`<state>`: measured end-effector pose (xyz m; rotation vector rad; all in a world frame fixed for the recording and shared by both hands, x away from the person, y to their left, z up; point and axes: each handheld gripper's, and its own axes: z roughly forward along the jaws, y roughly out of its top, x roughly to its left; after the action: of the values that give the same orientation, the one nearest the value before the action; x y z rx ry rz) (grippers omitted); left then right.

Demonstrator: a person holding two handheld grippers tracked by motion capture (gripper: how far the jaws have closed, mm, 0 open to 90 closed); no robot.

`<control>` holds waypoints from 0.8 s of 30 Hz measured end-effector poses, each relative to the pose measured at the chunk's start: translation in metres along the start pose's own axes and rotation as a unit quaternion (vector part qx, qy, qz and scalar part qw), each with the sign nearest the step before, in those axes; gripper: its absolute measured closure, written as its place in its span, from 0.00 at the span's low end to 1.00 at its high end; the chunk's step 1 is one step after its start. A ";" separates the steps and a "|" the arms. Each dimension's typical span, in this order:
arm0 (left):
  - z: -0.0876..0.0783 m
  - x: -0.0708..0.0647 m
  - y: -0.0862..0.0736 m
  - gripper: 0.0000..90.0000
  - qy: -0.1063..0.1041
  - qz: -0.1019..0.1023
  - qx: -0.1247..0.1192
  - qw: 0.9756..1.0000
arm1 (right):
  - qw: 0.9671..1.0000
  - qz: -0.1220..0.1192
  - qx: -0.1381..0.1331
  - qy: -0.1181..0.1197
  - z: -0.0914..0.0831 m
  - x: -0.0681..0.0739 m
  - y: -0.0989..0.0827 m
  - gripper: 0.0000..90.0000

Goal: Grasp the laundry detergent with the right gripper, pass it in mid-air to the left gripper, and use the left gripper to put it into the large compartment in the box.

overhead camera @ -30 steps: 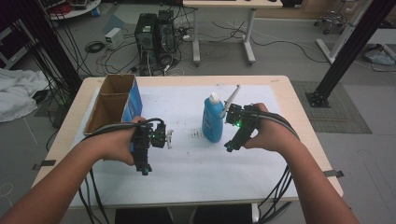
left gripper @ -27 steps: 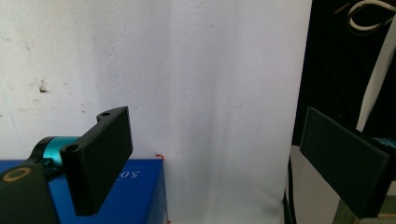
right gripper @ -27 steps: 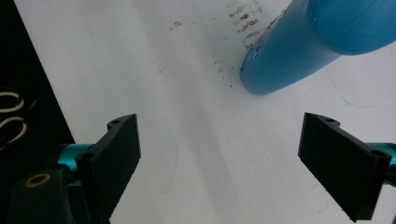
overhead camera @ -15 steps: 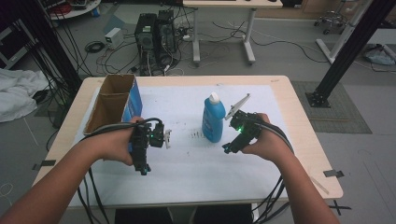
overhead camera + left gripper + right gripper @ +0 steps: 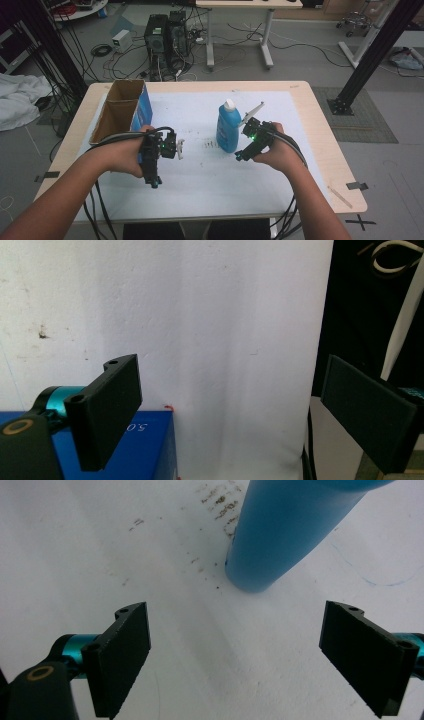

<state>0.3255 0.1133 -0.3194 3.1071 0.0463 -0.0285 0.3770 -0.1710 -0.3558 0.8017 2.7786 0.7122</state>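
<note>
A blue bottle [image 5: 228,129] with a white cap stands upright near the middle of the white table cover [image 5: 210,175]. My right gripper [image 5: 248,144] is just to its right, held in a hand. In the right gripper view its jaws stand wide open [image 5: 235,655] with nothing between them, and the blue bottle's base [image 5: 280,535] lies a little ahead. My left gripper [image 5: 154,155] hovers over the cover's left part. It is open [image 5: 237,415] and empty, with a blue box face [image 5: 145,450] low at the left.
An open cardboard box [image 5: 120,107] with a blue side stands at the table's left rear. Small dark specks [image 5: 210,145] mark the cover left of the bottle. Cables trail from both grippers off the near edge. Computer towers [image 5: 165,32] sit on the floor beyond the table.
My right gripper has drawn back a little from the bottle, toward the person; the bottle stands free. The left gripper has hardly moved.
</note>
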 end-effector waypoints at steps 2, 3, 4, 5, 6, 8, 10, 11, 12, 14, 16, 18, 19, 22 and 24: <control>0.000 0.000 0.000 0.10 0.000 0.001 -0.001 1.000 | 1.000 0.006 -0.002 -0.001 0.003 -0.001 0.001 0.13; 0.000 0.000 -0.001 0.11 -0.001 0.001 -0.001 1.000 | 1.000 0.008 -0.003 -0.003 0.004 -0.002 0.002 0.13; 0.000 0.000 -0.001 0.10 -0.001 0.002 -0.001 1.000 | 1.000 0.011 -0.005 -0.006 0.006 -0.003 0.002 0.13; 0.000 0.000 -0.001 0.10 0.000 0.001 -0.002 1.000 | 1.000 0.014 -0.007 -0.006 0.007 -0.003 0.003 0.13; 0.000 0.000 -0.001 0.11 0.000 0.001 -0.002 1.000 | 1.000 0.017 -0.010 -0.007 0.009 -0.004 0.004 0.13; 0.000 -0.001 -0.002 0.10 0.000 -0.001 -0.002 1.000 | 0.999 0.027 -0.016 -0.012 0.012 -0.005 0.005 0.13; 0.001 -0.001 -0.002 0.10 0.000 -0.001 -0.004 1.000 | 0.999 0.034 -0.024 -0.018 0.016 -0.006 0.005 0.13; 0.001 -0.001 -0.002 0.11 0.000 -0.001 -0.003 1.000 | 0.999 0.039 -0.030 -0.021 0.019 -0.006 0.005 0.13; 0.000 -0.001 -0.003 0.11 0.000 0.001 -0.003 1.000 | 0.998 0.044 -0.033 -0.023 0.021 -0.006 0.005 0.14; 0.000 -0.002 -0.004 0.10 0.000 -0.002 -0.005 1.000 | 0.997 0.052 -0.046 -0.027 0.025 -0.007 0.004 0.13; -0.001 -0.002 -0.005 0.10 0.000 -0.001 -0.004 1.000 | 0.996 0.059 -0.058 -0.033 0.029 -0.007 0.004 0.14; -0.001 -0.002 -0.006 0.10 0.001 -0.003 -0.005 1.000 | 0.995 0.060 -0.066 -0.035 0.031 -0.008 0.004 0.14; -0.001 -0.003 -0.008 0.10 0.001 -0.005 -0.006 1.000 | 0.993 0.071 -0.088 -0.045 0.035 -0.007 0.004 0.13; -0.001 -0.003 -0.009 0.10 0.001 -0.006 -0.006 1.000 | 0.991 0.074 -0.099 -0.054 0.038 -0.007 0.003 0.13; -0.001 -0.003 -0.012 0.10 0.001 -0.007 -0.008 1.000 | 0.988 0.081 -0.112 -0.063 0.045 -0.006 0.003 0.13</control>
<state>0.3218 0.1248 -0.3185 3.0911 0.0676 -0.0246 0.3961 -0.1546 -0.3933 0.9958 2.4870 0.9472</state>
